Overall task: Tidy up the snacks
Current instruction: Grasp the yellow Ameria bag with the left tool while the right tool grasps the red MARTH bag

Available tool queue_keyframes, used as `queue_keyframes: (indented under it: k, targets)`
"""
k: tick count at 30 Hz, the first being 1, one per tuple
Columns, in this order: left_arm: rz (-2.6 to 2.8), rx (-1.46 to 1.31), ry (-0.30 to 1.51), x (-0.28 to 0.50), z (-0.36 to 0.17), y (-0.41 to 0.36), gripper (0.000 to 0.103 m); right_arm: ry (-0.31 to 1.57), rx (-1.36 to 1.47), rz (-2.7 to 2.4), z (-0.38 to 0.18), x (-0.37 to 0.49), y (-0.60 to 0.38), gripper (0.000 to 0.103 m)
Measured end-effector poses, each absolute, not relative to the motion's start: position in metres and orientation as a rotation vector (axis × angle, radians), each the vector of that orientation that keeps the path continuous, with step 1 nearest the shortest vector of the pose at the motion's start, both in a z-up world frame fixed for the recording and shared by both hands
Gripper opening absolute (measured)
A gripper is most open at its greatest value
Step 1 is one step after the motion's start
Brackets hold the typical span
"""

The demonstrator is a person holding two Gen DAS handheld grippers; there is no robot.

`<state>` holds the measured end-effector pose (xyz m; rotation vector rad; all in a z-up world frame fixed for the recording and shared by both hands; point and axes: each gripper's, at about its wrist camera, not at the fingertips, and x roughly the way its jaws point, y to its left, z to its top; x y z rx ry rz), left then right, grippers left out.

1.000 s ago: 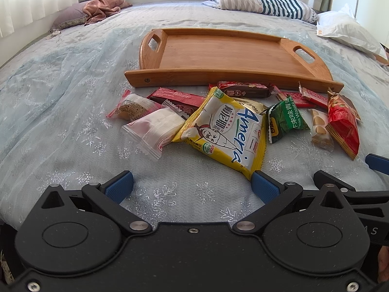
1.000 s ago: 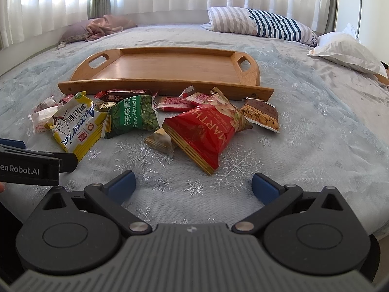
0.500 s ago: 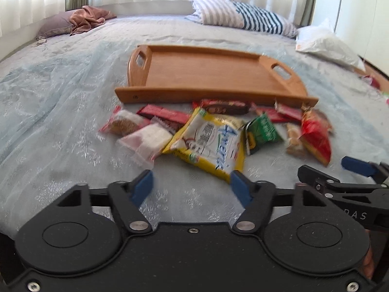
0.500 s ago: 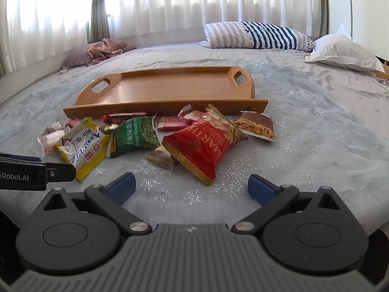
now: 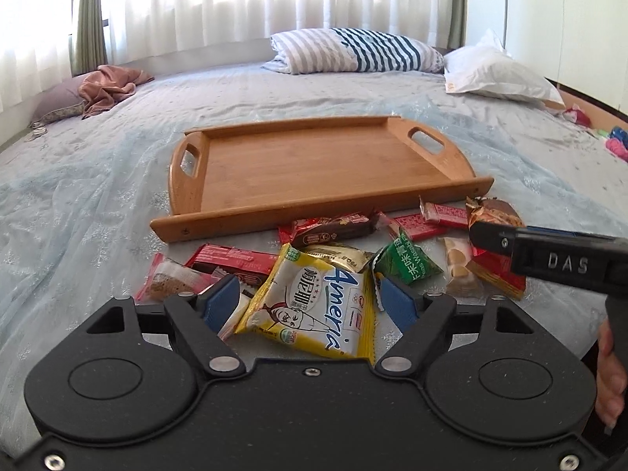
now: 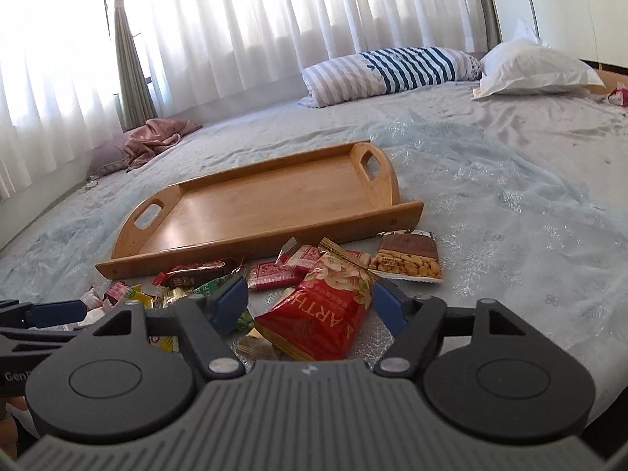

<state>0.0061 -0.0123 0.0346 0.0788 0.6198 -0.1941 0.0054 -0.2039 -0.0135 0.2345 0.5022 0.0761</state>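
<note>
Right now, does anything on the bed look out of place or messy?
Yes. The snack packets, among them the yellow bag and the red bag, lie in a jumbled, overlapping heap on the bedspread just in front of the wooden tray, which holds nothing. No packet looks torn or spilled.

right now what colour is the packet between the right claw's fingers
Red, with a nut picture near its top: the red packet shows best in the right wrist view.
</note>
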Motion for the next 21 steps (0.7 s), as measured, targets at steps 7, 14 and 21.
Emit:
queue_keyframes:
  k: [7, 14, 21]
  targets:
    - [-0.204, 0.147, 0.653, 0.016, 0.016, -0.021, 0.069, 0.548, 0.236, 0.061, -0.019, 0.019, -0.205, 0.067]
    - [-0.202, 0.175, 0.670, 0.013, 0.011, -0.027, 0.064, 0.559, 0.213, 0.069, -0.022, 0.021, -0.202, 0.058]
    - [-0.219, 0.068, 0.709, 0.014, 0.024, -0.012, 0.049, 0.549, 0.208, 0.096, -0.017, 0.011, -0.202, 0.051]
